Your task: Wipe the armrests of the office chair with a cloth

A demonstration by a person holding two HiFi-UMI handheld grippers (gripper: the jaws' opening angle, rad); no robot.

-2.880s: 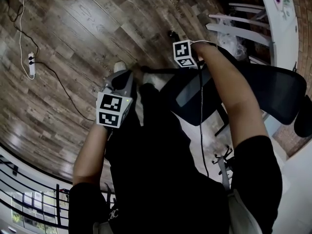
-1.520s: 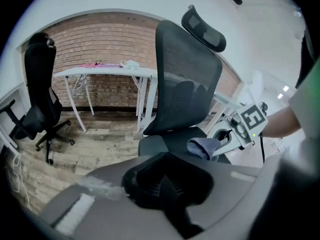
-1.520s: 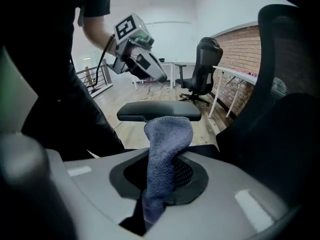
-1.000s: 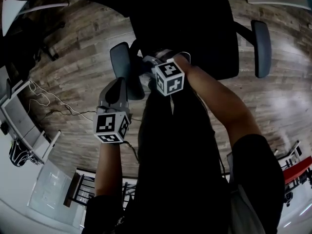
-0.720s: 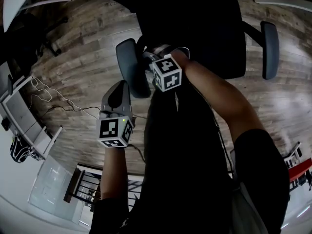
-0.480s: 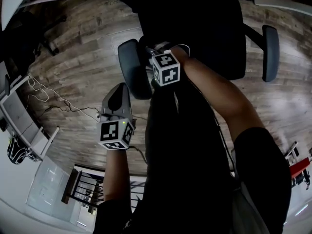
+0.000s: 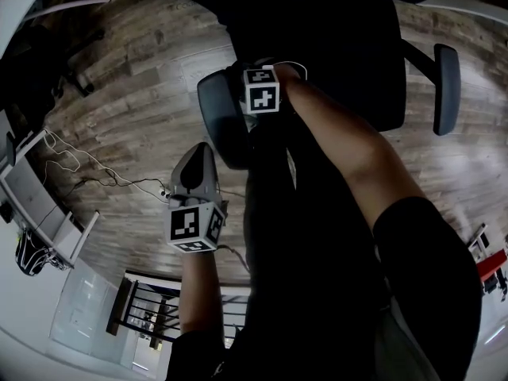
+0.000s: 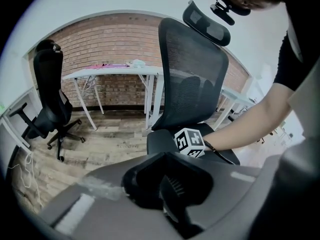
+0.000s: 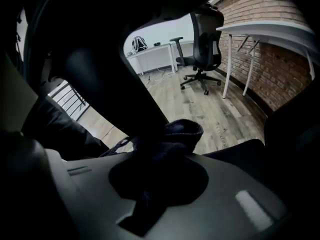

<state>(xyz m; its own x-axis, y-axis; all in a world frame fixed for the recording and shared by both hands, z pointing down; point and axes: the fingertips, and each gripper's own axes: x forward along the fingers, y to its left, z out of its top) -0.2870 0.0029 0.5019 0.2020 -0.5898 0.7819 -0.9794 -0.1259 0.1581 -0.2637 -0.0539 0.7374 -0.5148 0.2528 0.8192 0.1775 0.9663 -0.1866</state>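
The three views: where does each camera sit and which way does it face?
Head view: on the head, facing steeply down at the office chair and floor; arms, left gripper and right gripper show.
Left gripper view: on that gripper, facing the chair's mesh back; its shut jaws and the right arm show.
Right gripper view: on that gripper, by the armrest, facing a white desk; its jaws hold the cloth.
Shared: head and left gripper views both show the right gripper's marker cube.
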